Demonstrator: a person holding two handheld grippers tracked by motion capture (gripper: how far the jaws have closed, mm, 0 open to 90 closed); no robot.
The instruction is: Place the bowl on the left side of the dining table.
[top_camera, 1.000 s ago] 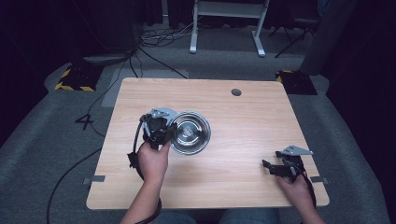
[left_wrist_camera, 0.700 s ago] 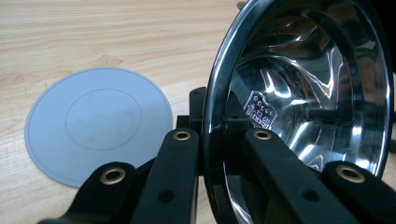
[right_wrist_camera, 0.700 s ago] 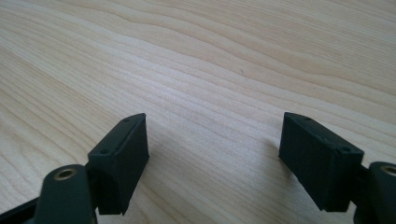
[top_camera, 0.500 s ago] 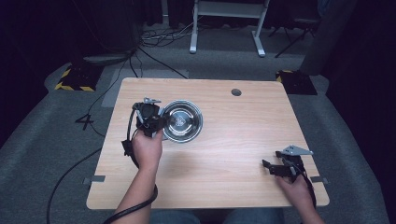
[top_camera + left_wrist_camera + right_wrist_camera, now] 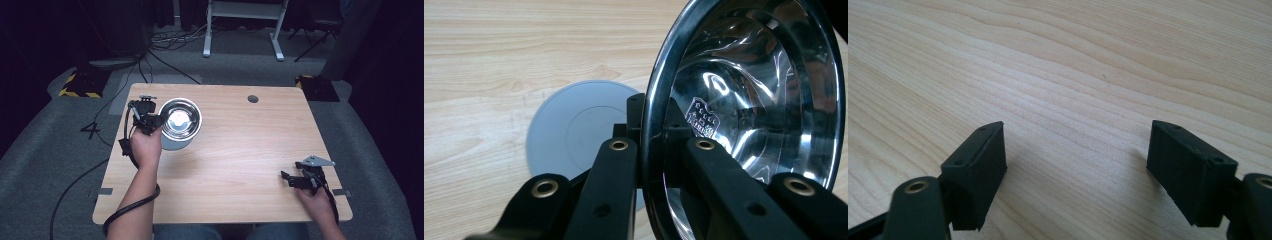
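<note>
Room: bare wood of the table (image 5: 240,150) lay between the two hands; the left gripper (image 5: 150,120) stood near the left edge, the right gripper (image 5: 300,179) near the front right corner.
Surroundings: a grey disc (image 5: 574,135) lay flat under the steel bowl (image 5: 181,119), at the table's left rear.
Left gripper: closed on the bowl's rim, one jaw inside, one outside.
Right gripper: jaws wide apart, holding nothing, over bare wood.

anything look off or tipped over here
Nothing spilled or damaged. The steel bowl is off the table, pinched by its rim in the left gripper, above a grey disc. The right gripper is empty.
</note>
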